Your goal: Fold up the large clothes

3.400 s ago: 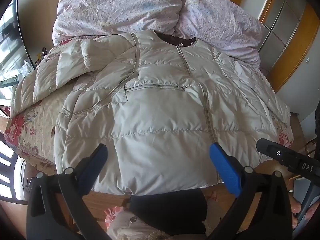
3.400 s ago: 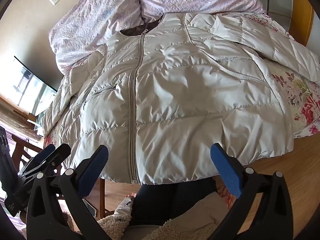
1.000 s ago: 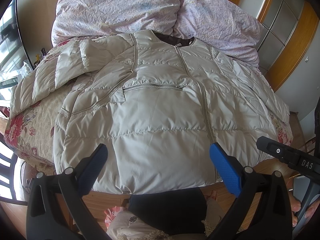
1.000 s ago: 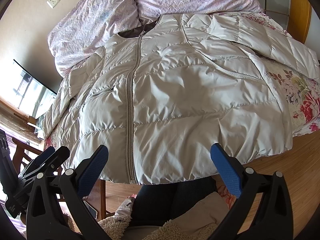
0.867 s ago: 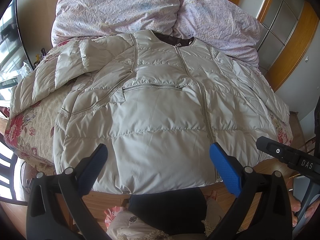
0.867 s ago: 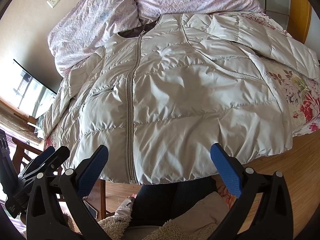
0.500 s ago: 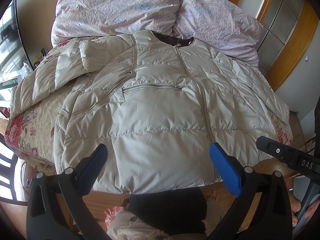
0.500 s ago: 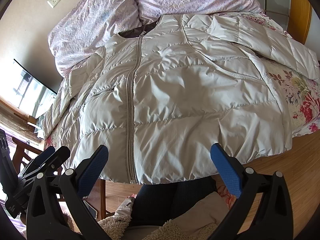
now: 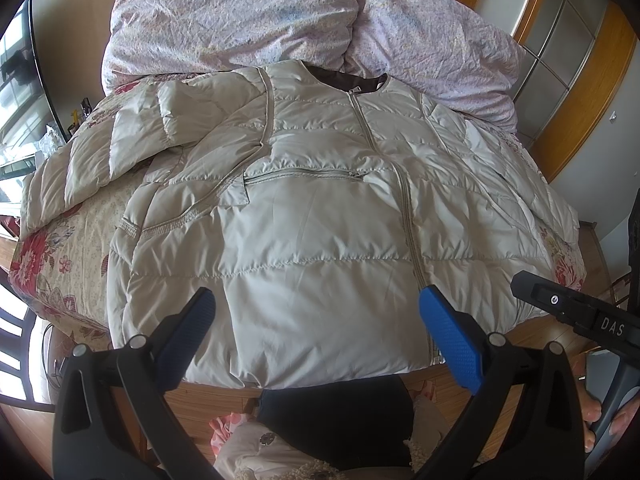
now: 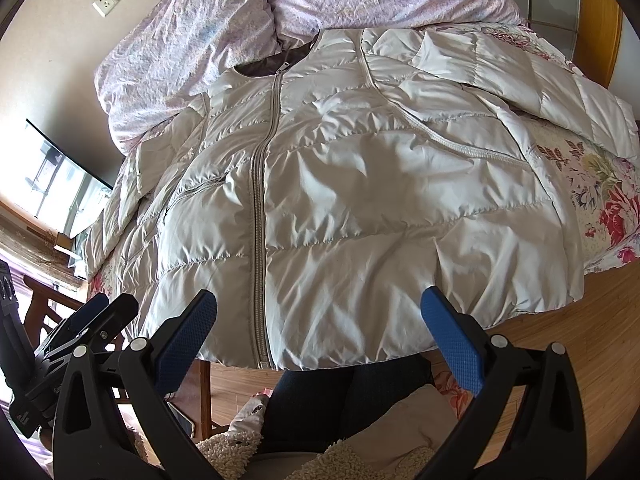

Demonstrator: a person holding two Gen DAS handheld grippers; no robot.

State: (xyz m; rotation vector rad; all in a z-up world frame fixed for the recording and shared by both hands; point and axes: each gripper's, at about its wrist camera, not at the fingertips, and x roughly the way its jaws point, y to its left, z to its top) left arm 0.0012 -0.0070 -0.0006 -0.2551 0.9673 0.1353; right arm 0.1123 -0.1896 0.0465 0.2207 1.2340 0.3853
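A cream quilted down jacket (image 9: 320, 216) lies face up and zipped on the bed, collar at the far end, hem hanging over the near edge. It also shows in the right wrist view (image 10: 360, 184). Its sleeves spread out to both sides. My left gripper (image 9: 316, 320) is open and empty, held above the hem on the jacket's left half. My right gripper (image 10: 320, 320) is open and empty, held above the hem on the right half. Neither touches the jacket. The right gripper's body (image 9: 576, 312) shows at the right of the left wrist view.
The bed has a floral cover (image 9: 60, 248) and crumpled lilac bedding (image 9: 248, 20) at the head. The person's dark-trousered legs (image 10: 344, 392) stand at the bed's near edge on a wooden floor (image 10: 600, 320). A wooden wardrobe (image 9: 580, 92) stands right, a chair (image 10: 44, 300) left.
Almost nothing. Both grippers stay open above the hem, with only a slight drift of the views. The jacket has not moved.
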